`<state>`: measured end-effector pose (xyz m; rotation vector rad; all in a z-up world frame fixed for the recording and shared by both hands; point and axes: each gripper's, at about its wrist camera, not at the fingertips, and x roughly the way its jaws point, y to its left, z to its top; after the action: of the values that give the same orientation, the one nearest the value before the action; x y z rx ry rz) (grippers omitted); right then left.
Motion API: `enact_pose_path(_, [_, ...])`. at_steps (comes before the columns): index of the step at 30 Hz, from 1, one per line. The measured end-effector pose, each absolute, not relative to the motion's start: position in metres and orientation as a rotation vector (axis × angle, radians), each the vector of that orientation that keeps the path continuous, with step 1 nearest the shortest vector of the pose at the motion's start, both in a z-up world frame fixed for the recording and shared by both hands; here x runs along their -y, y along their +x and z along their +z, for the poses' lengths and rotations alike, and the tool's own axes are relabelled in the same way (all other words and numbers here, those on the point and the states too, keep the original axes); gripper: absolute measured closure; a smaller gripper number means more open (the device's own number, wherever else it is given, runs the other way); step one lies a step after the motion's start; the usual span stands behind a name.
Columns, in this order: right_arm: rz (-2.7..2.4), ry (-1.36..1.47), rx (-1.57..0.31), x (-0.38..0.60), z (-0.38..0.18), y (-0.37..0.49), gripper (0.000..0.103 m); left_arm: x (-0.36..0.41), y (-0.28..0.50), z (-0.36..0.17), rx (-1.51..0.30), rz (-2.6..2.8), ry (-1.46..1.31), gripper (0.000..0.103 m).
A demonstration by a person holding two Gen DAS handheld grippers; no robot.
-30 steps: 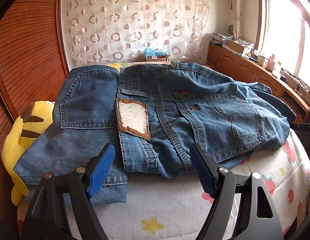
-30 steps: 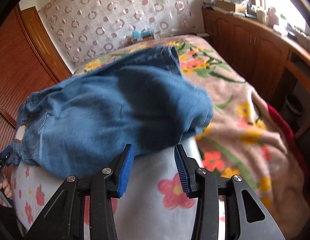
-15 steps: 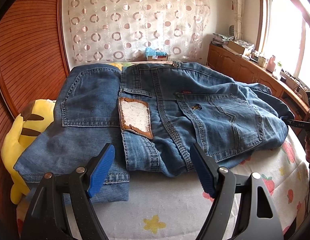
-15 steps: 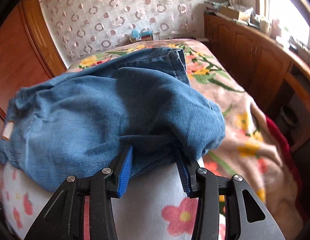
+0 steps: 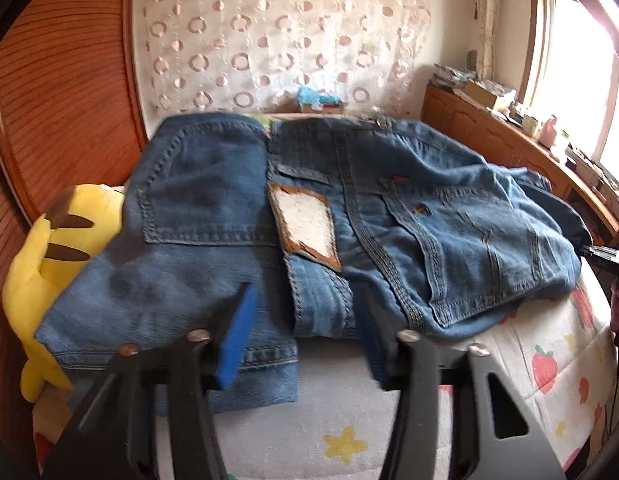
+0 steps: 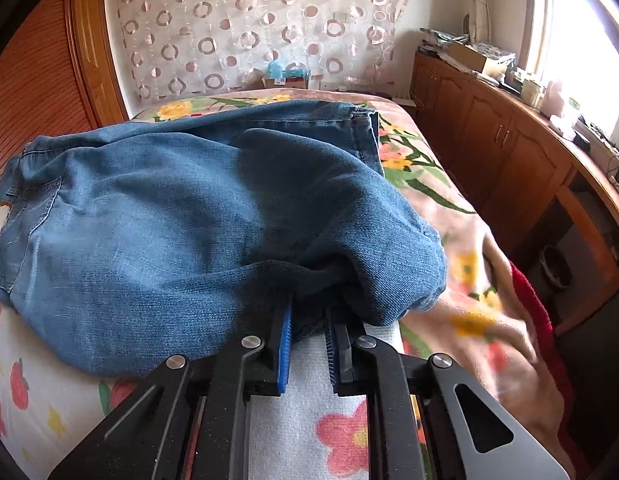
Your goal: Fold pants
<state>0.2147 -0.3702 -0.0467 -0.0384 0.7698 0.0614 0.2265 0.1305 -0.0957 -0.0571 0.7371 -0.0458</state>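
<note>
The pants (image 5: 333, 216) are blue denim jeans lying heaped across a bed, on a white sheet (image 5: 349, 408) printed with strawberries, stars and flowers. Seen from the left wrist, the seat side faces up: two stitched back pockets, a heavy double seam running down the middle, and a brown-edged waist patch (image 5: 305, 226) with a white centre just beyond the jaws. A folded leg lies over the left part, its hem reaching back to the left finger. The left gripper (image 5: 305, 336) has just been closing; its blue pads straddle the near edge of the denim, with the fabric bunched between them, but the picture is blurred there and I cannot tell whether the pads already press on the cloth. Left of those jaws, a yellow plush toy (image 5: 49, 264) is tucked against the jeans. Seen from the right wrist, the cloth is plainer, paler and faded, swelling up in a rounded mound directly ahead of the jaws, with a hemmed leg end lying at the far side on a floral blanket (image 6: 461, 248). The right gripper (image 6: 307, 332) has also just been closing, and its pads now pinch a dark fold of the pants at the near edge of the mound.
</note>
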Motion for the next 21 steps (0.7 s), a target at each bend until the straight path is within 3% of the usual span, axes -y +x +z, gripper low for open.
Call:
enact_pose_path(2, [0.06,-0.04,-0.765,0.371,-0.048,0.213,0.089,-0.125,0.227,-0.101,-0.755,-0.068,-0.041,0.069])
enact_pose_path(9, [0.067,-0.036,-0.763,0.378,-0.043,0.208,0.089,-0.115,0.234,-0.112,-0.799,-0.063,0.021,0.069])
enact_pose_path(10, [0.071,-0.038,-0.763,0.378,-0.043,0.208,0.095,-0.114,0.234,-0.111,-0.797,-0.061,0.026,0.069])
enact_pose_path(13, [0.101,-0.02,-0.754,0.382,-0.038,0.211,0.099,-0.11,0.232,-0.103,-0.77,-0.042,0.063,0.096])
enact_pose_path(21, [0.074,-0.094,-0.607,0.377,0.013,0.201,0.1,-0.109,0.219,-0.037,-0.631,-0.039,0.089,0.098])
